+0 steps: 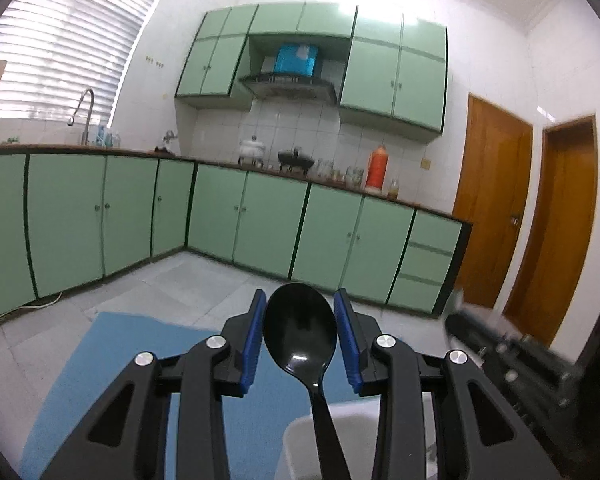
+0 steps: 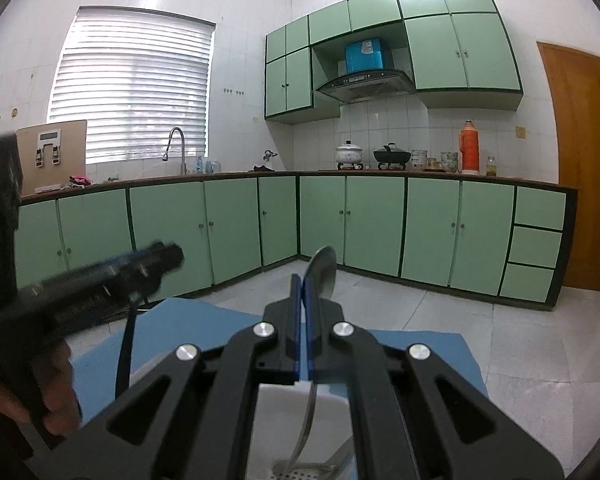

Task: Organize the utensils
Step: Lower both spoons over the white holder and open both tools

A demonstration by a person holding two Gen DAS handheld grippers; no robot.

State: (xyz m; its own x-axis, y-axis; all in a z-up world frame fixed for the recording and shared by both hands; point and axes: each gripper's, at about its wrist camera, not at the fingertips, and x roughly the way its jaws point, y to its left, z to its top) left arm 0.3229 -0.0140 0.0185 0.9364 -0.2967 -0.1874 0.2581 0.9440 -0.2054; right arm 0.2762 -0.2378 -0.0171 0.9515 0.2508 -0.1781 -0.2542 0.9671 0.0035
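In the left wrist view my left gripper is open. A black plastic spoon stands upright between the blue pads without touching them, its handle down in a white utensil holder. In the right wrist view my right gripper is shut with its pads together. A metal spoon stands just to the right of the fingers, its handle running down into the white holder with a perforated bottom. The left gripper shows blurred at the left of that view.
A blue mat covers the table under the holder; it also shows in the right wrist view. Green kitchen cabinets, a counter with pots and an orange thermos, and wooden doors lie beyond across a tiled floor.
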